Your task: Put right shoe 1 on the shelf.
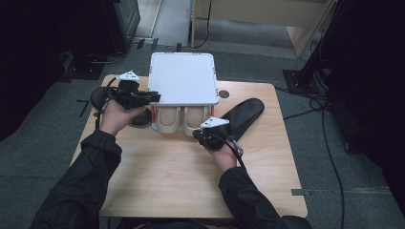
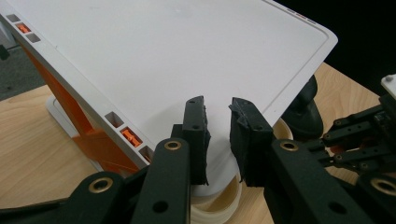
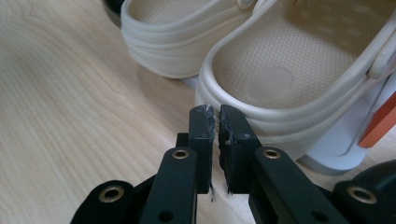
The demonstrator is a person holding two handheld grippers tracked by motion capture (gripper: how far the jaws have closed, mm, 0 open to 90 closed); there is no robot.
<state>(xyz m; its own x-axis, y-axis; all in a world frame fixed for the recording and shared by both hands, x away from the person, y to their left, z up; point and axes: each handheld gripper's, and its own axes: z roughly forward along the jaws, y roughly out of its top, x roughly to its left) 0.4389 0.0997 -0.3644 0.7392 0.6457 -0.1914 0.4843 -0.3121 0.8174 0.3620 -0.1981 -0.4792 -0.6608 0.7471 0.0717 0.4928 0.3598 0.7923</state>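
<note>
**Two grippers working at the white shoe rack**

The white shoe rack [image 1: 181, 78] is sitting at the far middle of the wooden table [image 1: 191, 181], and everything here is happening around it. The left gripper [image 1: 152, 98] is hanging at the rack's left front corner, its jaws lying over the edge of the flat top shelf [image 2: 163, 60]; in the left gripper view they are standing a narrow gap apart with white shelf showing between them, and they are as closed as they get, clamping nothing I can make out. Under that shelf a pair of cream clogs [image 1: 184, 119] is sitting side by side, heels poking out of the rack's front toward the person. The right gripper [image 1: 197, 133] is hovering just in front of the right-hand clog [image 3: 289, 79], its jaws almost together, a mere slit between the pads, nothing caught in them, tips just short of the heel rim. A black insole [image 1: 243, 117] is lying just right of the rack, and another dark one [image 1: 141, 118] is lying at its left, under the left hand.
</note>
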